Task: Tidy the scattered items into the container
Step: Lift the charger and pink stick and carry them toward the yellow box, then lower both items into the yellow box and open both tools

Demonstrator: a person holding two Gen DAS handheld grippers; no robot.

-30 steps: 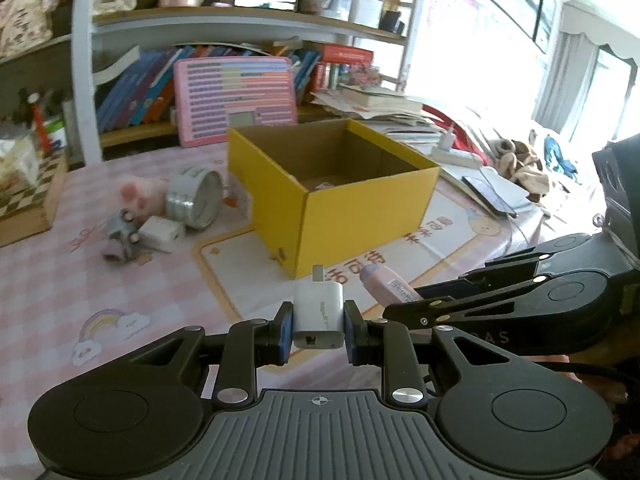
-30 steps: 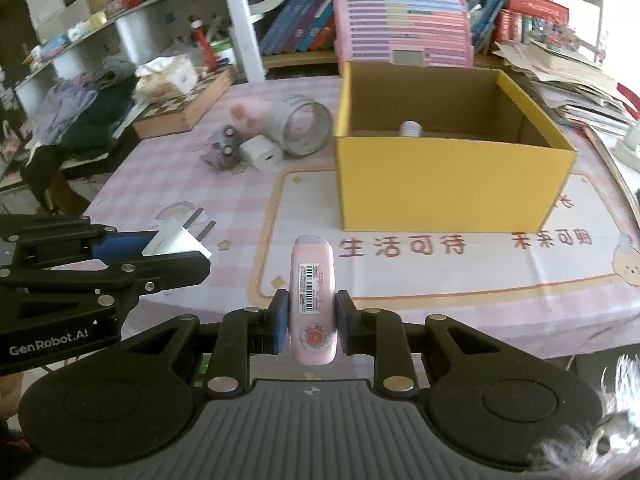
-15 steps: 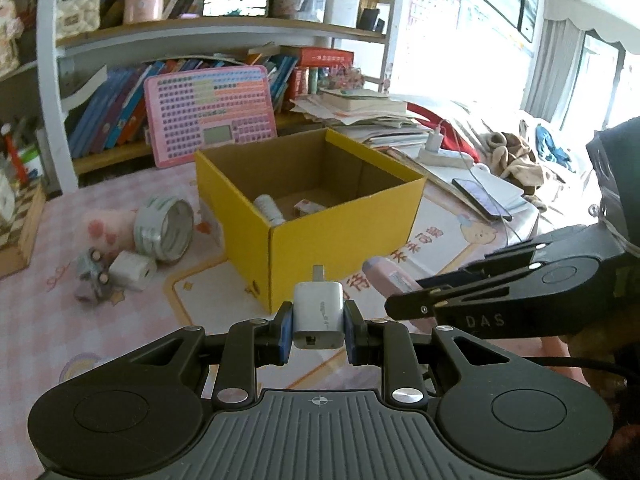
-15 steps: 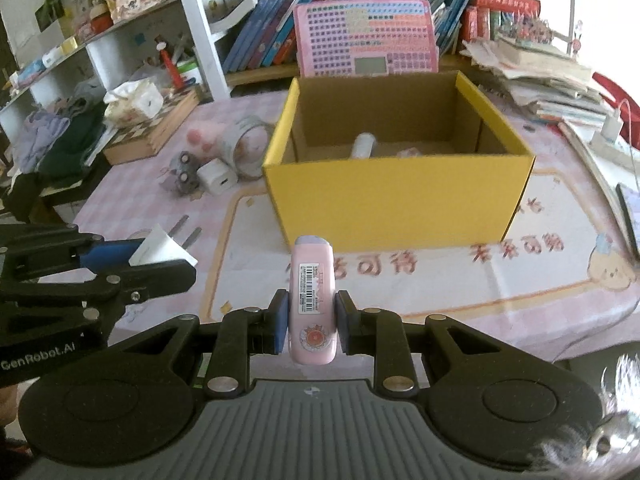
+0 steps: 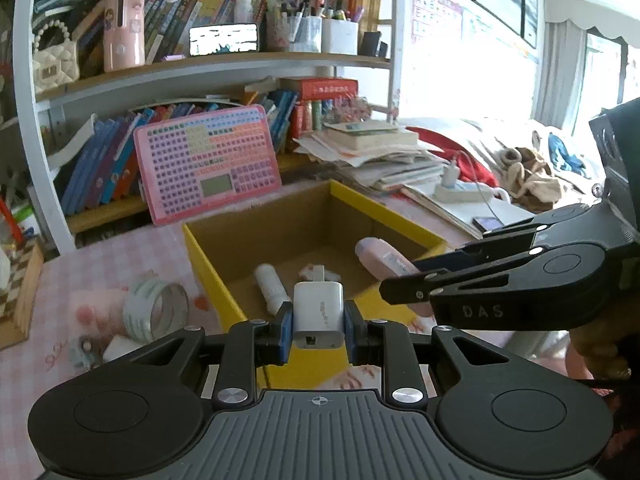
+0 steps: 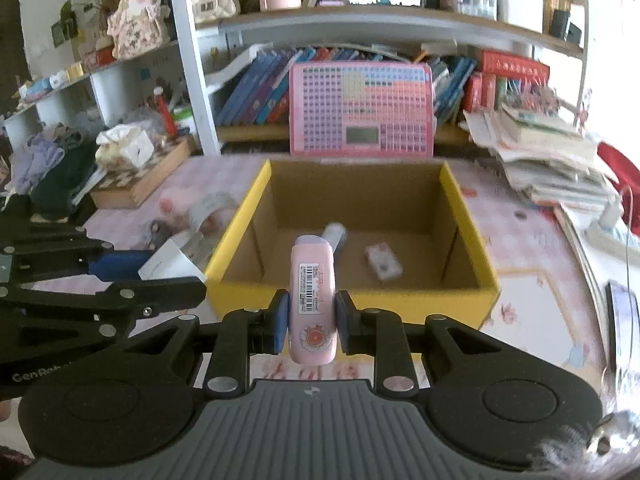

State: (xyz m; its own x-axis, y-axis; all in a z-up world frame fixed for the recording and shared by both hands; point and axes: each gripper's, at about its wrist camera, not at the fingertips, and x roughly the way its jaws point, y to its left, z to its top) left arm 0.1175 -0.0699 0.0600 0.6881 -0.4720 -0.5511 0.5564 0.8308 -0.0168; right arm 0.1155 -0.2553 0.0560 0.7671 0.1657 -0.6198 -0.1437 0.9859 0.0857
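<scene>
Step in hand: carrying two items to the box [image 6: 352,292] for the drop. I judge both sit at or just over its near wall, not yet released.

Left tool [image 5: 319,316]: jaws pressed in on the white charger [image 5: 319,306], pinched by its flat sides, prongs pointing toward the box. In the left view it hangs at the near wall, left of centre.

Right tool [image 6: 311,314]: jaws pinching the pink case [image 6: 312,292] about its middle, label side up, its far end reaching over the near wall.

Inside the box: a white tube [image 5: 272,284] and a small pink packet [image 6: 383,262] on the floor.

Left of the box on the worktop [image 6: 528,280]: a tape roll [image 5: 156,310], a second white block [image 5: 116,354], a small grey toy [image 5: 82,354], not yet collected.

Next move, as I judge it: push both tools further over the opening, then spread the jaws. Risk: the charger catching the near wall if let go too early.
</scene>
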